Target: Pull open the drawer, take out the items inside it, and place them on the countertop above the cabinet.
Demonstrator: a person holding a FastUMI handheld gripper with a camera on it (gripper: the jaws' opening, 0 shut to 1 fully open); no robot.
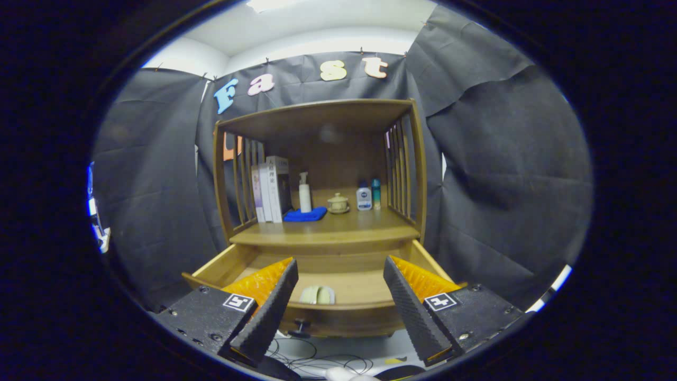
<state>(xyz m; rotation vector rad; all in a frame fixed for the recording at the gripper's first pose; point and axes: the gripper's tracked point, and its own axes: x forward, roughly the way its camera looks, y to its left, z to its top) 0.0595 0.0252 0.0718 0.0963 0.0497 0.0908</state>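
Observation:
A wooden cabinet stands ahead with its drawer pulled open below the countertop. A small pale green and white item lies inside the drawer near its front wall, just ahead of and between my fingers. The drawer's dark knob sticks out on the front panel. My gripper is open, fingers wide apart, hovering in front of the drawer with nothing between them.
On the countertop stand several books, a white pump bottle on a blue cloth, a small lidded cup on a saucer, and two small bottles. Slatted side walls flank the shelf. Cables lie on the floor below.

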